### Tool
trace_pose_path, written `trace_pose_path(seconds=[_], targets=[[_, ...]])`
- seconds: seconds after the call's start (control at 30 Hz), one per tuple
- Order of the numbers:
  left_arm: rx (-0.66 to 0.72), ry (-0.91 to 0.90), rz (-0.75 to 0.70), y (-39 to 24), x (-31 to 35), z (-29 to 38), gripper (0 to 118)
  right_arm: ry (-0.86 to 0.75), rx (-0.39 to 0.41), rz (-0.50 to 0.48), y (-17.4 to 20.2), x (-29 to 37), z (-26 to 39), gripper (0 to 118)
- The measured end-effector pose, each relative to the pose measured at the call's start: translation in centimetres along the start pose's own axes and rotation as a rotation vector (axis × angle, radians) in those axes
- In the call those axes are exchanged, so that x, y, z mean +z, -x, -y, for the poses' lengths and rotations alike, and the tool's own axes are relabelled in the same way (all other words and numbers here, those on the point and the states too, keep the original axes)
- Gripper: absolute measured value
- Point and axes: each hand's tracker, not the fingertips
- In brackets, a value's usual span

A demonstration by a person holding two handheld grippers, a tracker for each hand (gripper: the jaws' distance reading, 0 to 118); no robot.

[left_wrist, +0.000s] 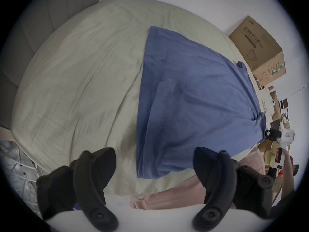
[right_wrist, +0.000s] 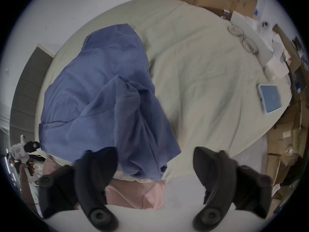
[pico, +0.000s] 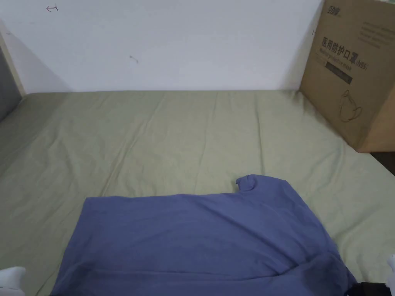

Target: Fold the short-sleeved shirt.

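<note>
Fingers on the left gripper (left_wrist: 154, 162) are spread wide, nothing in them; right gripper (right_wrist: 154, 162) is the same. Blue shirt (pico: 200, 239) lies flat along the bed's (pico: 154, 135) near edge.

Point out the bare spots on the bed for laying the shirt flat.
Bare sheet runs between the shirt and the wall, and left of the shirt. The right side is crowded: a box, a tablet and glasses.
</note>
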Motion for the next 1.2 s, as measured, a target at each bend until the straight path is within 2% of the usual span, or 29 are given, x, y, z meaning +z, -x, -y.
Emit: trace_pose_path(seconds=[0.23,0.3,0.43,0.5,0.53,0.57,0.6,0.63,0.67,0.73,0.8,0.83,0.87,0.93,1.03,1.2], targets=[[0.097,-0.179,0.222,-1.4,5.2,-0.7,98,-0.147,-0.061,-0.194,2.6,5.5,-1.1,98],[0.069,-0.243,0.276,-3.1,7.1,-0.9,98,-0.219,-0.049,-0.254,4.1,7.2,-1.2,98],[-0.015,-0.350,0.284,-6.8,10.2,-1.0,101,-0.410,-0.019,-0.338,7.1,10.1,-0.2,98],[-0.083,-0.429,0.297,-8.4,11.6,-0.3,94,-0.506,0.006,-0.376,8.4,11.4,0.8,96],[-0.114,-0.488,0.262,-9.3,12.1,0.3,80,-0.544,0.017,-0.365,8.5,11.5,1.1,90],[-0.150,-0.545,0.201,-10.1,12.5,1.0,43,-0.601,0.029,-0.348,9.0,11.9,1.9,63],[-0.167,-0.585,0.156,-10.9,12.6,1.6,9,-0.658,0.039,-0.341,9.3,12.2,2.6,23],[-0.182,-0.632,0.078,-11.5,12.5,2.2,0,-0.696,0.043,-0.312,9.9,12.3,3.3,0],[-0.172,-0.689,0.050,-12.0,12.6,3.1,0,-0.716,0.033,-0.279,10.6,12.3,4.1,0],[-0.171,-0.698,0.084,-12.1,12.4,3.8,0,-0.683,0.049,-0.376,10.6,12.1,4.2,0],[-0.160,-0.691,0.073,-11.8,11.9,3.6,0,-0.652,0.081,-0.365,11.0,11.9,4.2,0],[-0.158,-0.692,0.070,-11.7,11.9,3.6,0,-0.660,0.138,-0.288,11.3,12.0,4.1,0],[-0.157,-0.692,0.064,-11.6,12.1,3.5,0,-0.669,0.166,-0.257,11.4,12.2,4.1,0],[-0.146,-0.698,0.064,-11.0,12.8,2.2,0,-0.677,0.172,-0.248,11.6,12.4,4.0,0],[-0.091,-0.647,0.034,-9.6,13.1,-3.2,0,-0.662,0.151,-0.267,11.2,12.4,2.9,0],[-0.138,-0.326,-0.025,-6.4,6.4,-16.6,0,-0.606,0.091,-0.290,10.2,10.7,0.5,0]])
